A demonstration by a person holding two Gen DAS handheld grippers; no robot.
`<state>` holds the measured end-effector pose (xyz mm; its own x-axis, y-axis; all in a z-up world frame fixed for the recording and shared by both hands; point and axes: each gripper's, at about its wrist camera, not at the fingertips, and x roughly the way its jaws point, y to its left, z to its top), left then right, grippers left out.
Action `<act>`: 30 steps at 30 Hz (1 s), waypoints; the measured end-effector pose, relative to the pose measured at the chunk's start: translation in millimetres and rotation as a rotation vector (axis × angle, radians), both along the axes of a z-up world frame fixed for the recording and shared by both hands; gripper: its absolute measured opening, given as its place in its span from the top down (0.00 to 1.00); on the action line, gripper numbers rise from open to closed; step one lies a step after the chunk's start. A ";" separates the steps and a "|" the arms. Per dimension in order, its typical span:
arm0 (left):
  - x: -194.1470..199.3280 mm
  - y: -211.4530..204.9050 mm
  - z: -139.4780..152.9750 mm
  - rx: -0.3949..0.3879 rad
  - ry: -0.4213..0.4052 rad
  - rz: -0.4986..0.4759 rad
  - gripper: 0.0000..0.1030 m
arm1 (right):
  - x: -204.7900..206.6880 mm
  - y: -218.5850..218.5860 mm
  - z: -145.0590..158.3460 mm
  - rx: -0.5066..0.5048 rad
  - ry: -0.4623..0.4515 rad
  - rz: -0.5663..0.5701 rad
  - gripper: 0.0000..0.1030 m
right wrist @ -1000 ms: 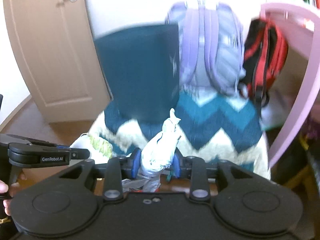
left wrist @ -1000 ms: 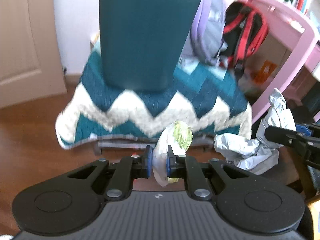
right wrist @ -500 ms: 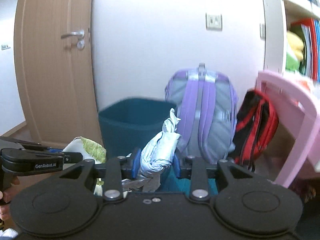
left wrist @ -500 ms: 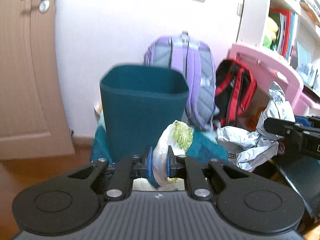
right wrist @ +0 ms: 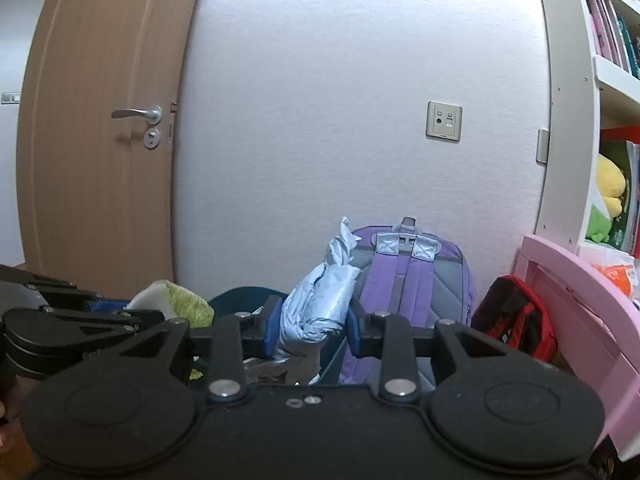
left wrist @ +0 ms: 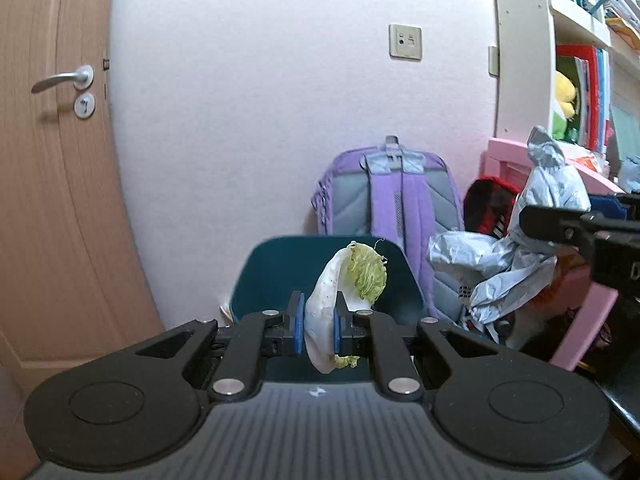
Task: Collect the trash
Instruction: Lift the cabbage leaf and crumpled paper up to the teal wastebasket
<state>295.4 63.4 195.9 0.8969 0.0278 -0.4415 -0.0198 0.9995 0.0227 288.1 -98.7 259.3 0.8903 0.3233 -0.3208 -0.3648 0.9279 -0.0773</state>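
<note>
My left gripper (left wrist: 318,328) is shut on a cabbage leaf (left wrist: 352,284), white at the stem and green at the tip, held in front of the rim of a dark teal bin (left wrist: 280,276). My right gripper (right wrist: 312,330) is shut on a crumpled pale blue-grey plastic bag (right wrist: 320,300). In the left wrist view the bag (left wrist: 500,256) hangs at the right, beside the bin. In the right wrist view the left gripper (right wrist: 80,328) with the leaf (right wrist: 180,300) is at the left, and only a bit of the bin's rim (right wrist: 240,296) shows.
A purple backpack (left wrist: 392,204) and a red-black backpack (right wrist: 516,320) lean against the white wall behind the bin. A pink desk (right wrist: 580,304) and a white bookshelf (right wrist: 572,120) stand at the right. A wooden door (left wrist: 52,160) is at the left.
Both grippers have risen with their loads. The bin has dropped from filling the upper views to low in the frame, and the zigzag rug has gone out of sight.
</note>
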 end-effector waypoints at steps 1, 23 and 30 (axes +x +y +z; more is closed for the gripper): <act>8.1 2.8 1.6 0.004 -0.003 0.002 0.87 | 6.7 2.7 -1.2 -0.003 0.003 -0.002 0.70; 148.9 24.6 -65.6 0.022 0.187 0.041 0.87 | 136.2 60.8 -88.0 -0.090 0.240 0.028 0.70; 171.6 25.0 -94.7 0.027 0.259 0.053 0.87 | 156.2 71.6 -113.1 -0.138 0.308 0.035 0.69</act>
<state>467.0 88.4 101.2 0.7513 0.0862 -0.6543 -0.0618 0.9963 0.0603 444.3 -27.1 146.2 0.7341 0.2865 -0.6157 -0.4217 0.9030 -0.0826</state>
